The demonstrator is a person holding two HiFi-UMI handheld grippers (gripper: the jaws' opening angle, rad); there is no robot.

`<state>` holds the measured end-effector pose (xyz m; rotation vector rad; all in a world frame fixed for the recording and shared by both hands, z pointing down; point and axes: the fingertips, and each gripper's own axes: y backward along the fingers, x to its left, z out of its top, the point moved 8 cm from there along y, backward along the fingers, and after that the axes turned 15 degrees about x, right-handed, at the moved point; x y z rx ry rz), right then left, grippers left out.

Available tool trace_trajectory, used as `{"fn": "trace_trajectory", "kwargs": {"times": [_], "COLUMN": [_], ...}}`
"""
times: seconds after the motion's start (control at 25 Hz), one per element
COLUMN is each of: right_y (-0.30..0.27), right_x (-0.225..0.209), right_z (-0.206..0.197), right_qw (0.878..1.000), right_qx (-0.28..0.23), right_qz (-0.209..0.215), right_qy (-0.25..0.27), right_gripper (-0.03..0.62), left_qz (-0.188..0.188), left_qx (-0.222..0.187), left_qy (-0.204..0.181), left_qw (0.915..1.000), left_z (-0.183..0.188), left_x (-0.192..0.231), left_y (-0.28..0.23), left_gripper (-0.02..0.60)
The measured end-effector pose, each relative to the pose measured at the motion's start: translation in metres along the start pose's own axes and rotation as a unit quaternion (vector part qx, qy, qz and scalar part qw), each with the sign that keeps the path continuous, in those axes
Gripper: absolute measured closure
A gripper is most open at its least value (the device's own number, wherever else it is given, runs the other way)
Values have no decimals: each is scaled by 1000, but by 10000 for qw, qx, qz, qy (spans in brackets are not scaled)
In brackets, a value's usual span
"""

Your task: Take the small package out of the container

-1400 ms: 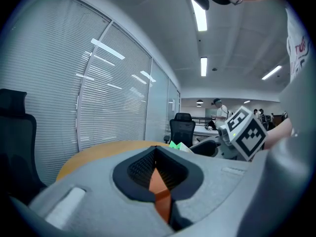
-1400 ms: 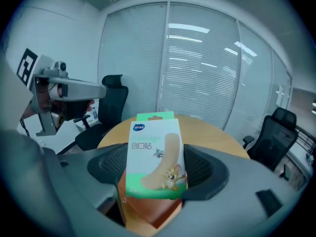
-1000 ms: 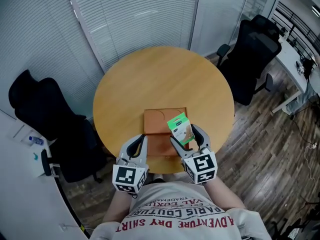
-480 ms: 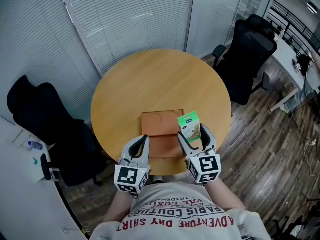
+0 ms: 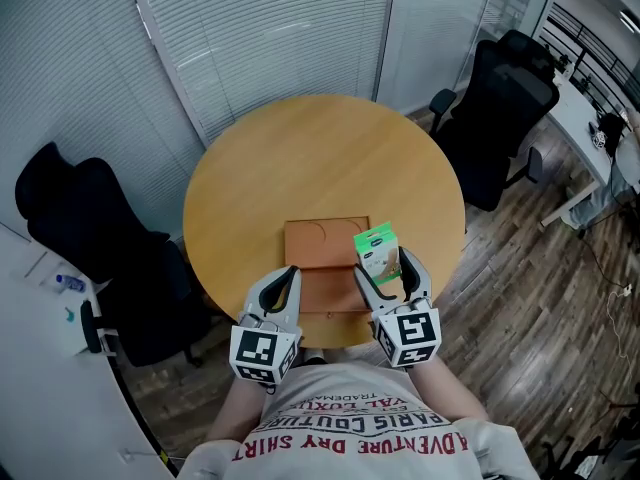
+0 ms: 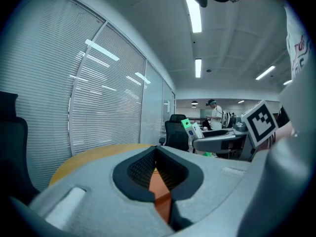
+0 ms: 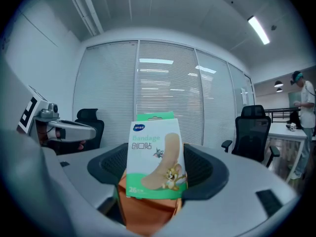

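- Since a second earlier, green-and-white cardboard bandage box (image 5: 377,251) had swung upright, clamped in right gripper (image 5: 386,270) beside flat brown tray (image 5: 315,243).
- Empty, the left gripper (image 5: 279,286) had its jaws together.
- Removal seemed done; setting down remained.

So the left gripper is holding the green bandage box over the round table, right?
No, the right gripper holds the green bandage box over the round table; the right gripper view shows it between those jaws. The left gripper is shut on the edge of the orange tray.
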<state>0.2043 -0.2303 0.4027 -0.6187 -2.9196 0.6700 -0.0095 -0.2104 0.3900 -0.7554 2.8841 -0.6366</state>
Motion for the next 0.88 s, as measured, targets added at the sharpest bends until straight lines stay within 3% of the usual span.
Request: {"fn": "trace_trajectory", "kwargs": {"times": [0.88], "right_y": [-3], "right_x": [6], "right_z": [-6], "right_qw": [9998], "right_qx": [194], "right_qz": [89], "right_qy": [-5], "right_gripper": [240], "left_qz": [131], "left_qx": [20], "left_qy": [186], "left_qw": [9997], "left_z": [-4], "left_x": [6], "left_y": [8], "left_gripper": [571]}}
